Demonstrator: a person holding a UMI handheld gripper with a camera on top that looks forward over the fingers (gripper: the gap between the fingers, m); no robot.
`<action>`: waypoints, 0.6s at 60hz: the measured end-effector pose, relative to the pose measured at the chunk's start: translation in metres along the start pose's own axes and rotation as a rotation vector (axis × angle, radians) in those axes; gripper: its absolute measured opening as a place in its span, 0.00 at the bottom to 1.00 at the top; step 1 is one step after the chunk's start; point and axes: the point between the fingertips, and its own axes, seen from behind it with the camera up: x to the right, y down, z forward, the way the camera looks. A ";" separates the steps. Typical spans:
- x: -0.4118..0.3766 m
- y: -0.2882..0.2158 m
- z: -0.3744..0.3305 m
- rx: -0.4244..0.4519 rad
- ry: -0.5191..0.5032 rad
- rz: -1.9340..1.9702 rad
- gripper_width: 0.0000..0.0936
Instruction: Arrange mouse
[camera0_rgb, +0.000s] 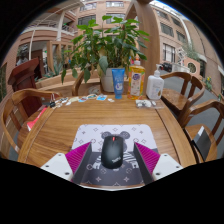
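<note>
Since gripper view only: black mouse (113, 151) sits on mouse pad (112, 172) at near edge of wooden table (60, 125), right between pink pads (78, 156). Fingers spread wide, gap visible each side, nothing clamped. Looks like grasp or release stage, can't tell which tbh. Next move probably needs square closing on mouse flanks, or clean back-off. Far side: potted plant (104, 48), bottles (137, 78), chairs around.

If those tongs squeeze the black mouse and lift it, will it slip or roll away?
The mouse looks like a stiff shell, so it probably won't bend. Its rounded, smooth sides may slip somewhat against the pads. Sitting flat on the mouse mat between the open tongs, it seems unlikely to roll.
</note>
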 end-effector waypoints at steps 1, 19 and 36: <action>0.000 -0.003 -0.007 0.001 0.003 0.000 0.90; -0.014 -0.028 -0.121 0.108 0.060 -0.030 0.92; -0.039 0.001 -0.214 0.143 0.065 -0.054 0.91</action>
